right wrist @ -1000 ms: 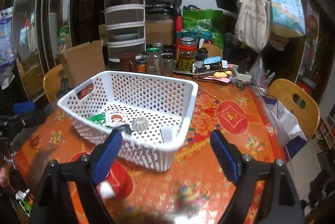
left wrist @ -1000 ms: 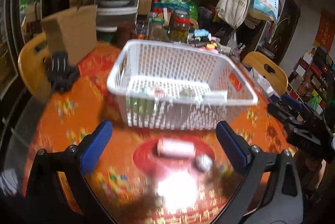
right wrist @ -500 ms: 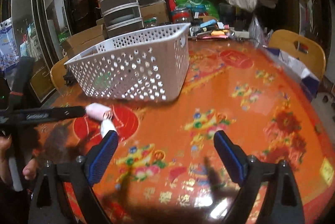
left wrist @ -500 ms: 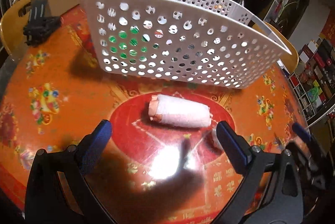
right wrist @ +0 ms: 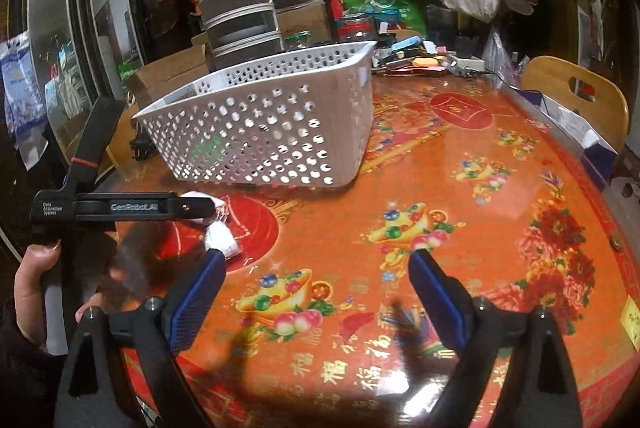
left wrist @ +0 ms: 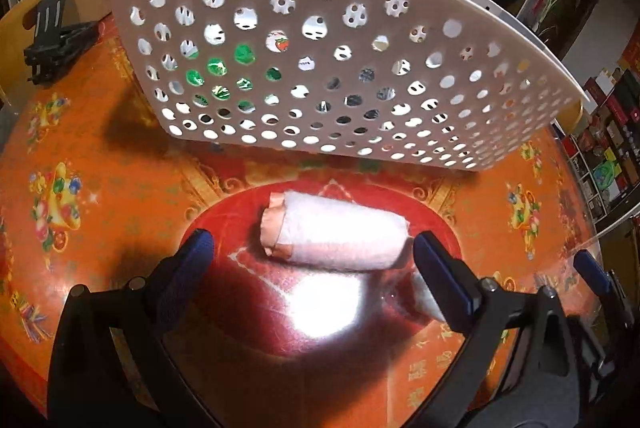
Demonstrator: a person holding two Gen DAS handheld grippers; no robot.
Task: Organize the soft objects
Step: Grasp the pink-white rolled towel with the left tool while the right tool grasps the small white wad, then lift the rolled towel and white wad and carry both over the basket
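A rolled pink-and-white towel (left wrist: 336,232) lies on the red medallion of the tablecloth, just in front of the white perforated basket (left wrist: 320,67). My left gripper (left wrist: 314,260) is open and low over the table, its blue pads on either side of the roll, not pressing it. A small white wrapped lump (left wrist: 424,296) sits by its right finger. In the right wrist view my right gripper (right wrist: 316,280) hovers open over bare cloth, nothing between its fingers. There the left gripper (right wrist: 208,205) shows from the side at the left, with the white lump (right wrist: 220,240) below it and the basket (right wrist: 280,123) behind.
Green packets and small items show through the basket's holes (left wrist: 216,67). A black clamp (left wrist: 52,39) lies at the table's far left. Jars, boxes and clutter (right wrist: 360,27) crowd the far edge. A wooden chair (right wrist: 576,95) stands right. A person's hand (right wrist: 32,276) holds the left gripper.
The left gripper has come down and tipped forward until the towel roll lies between its fingers. The right gripper dropped low over the table early on, then stayed put.
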